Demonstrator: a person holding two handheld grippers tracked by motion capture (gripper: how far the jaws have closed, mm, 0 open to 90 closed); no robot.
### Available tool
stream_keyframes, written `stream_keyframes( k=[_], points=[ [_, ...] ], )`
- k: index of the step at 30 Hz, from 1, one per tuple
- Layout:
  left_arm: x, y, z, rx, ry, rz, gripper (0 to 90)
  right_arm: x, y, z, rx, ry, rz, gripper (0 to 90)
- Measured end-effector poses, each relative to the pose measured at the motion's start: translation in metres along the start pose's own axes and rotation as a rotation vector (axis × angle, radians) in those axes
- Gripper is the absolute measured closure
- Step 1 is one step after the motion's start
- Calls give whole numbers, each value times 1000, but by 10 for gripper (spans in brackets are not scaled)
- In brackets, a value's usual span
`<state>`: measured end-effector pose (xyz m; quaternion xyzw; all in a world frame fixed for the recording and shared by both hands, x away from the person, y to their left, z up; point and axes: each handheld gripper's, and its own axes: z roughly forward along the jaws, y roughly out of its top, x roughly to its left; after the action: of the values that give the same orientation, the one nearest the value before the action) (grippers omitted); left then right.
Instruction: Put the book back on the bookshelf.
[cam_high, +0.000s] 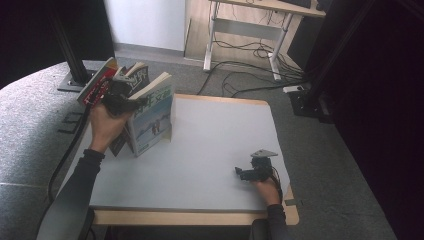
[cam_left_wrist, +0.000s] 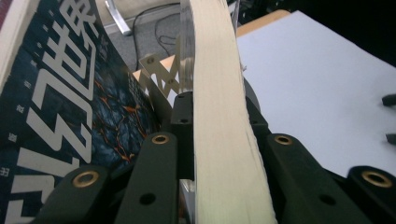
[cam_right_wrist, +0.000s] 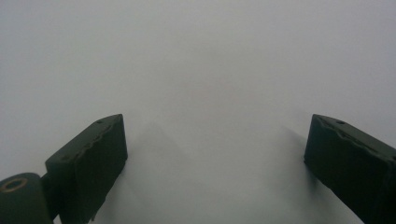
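Three paperback books stand in a leaning row at the far left corner of the grey-topped rectangular table with a pale wood rim (cam_high: 210, 165): a red-covered book (cam_high: 96, 82) outermost, a dark blue-covered book with large white characters (cam_high: 136, 76) in the middle, and a light blue-covered book with a snow scene (cam_high: 152, 119) nearest the table's centre. A thin perforated metal bookend (cam_left_wrist: 156, 81) shows behind them in the left gripper view. Left gripper (cam_high: 120, 97): jaws closed on the cream page block of the light blue-covered book (cam_left_wrist: 219, 116), which runs lengthwise straight out between them, the dark blue-covered book (cam_left_wrist: 70, 102) just beside it. Right gripper (cam_high: 252, 172): well apart at the near right edge, resting low over bare tabletop (cam_right_wrist: 196, 56), jaws wide and holding nothing. Judged, the left hand alone is placed to shift the gripped book.
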<state>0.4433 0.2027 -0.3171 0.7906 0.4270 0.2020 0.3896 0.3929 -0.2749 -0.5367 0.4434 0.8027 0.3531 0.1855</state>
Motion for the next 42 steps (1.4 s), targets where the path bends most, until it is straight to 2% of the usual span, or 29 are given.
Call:
stream_keyframes(
  k=[8, 22, 31, 36, 38, 42],
  points=[
    [5, 6, 8, -57, -7, -60, 741, 0, 0, 0, 0, 0, 0, 54],
    [3, 18, 29, -111, 30, -90, 741, 0, 0, 0, -2, 0, 1, 54],
    [-8, 18, 31, -103, 38, -48, 736, 0, 0, 0, -2, -1, 1, 54],
    [-18, 14, 33, -85, 38, -5, 728, 0, 0, 0, -2, -1, 1, 54],
    [-21, 14, 33, -90, 42, -8, 730, 0, 0, 0, -2, -1, 1, 54],
    [-26, 15, 35, -91, 17, -7, 728, 0, 0, 0, -2, -1, 1, 54]
  ],
)
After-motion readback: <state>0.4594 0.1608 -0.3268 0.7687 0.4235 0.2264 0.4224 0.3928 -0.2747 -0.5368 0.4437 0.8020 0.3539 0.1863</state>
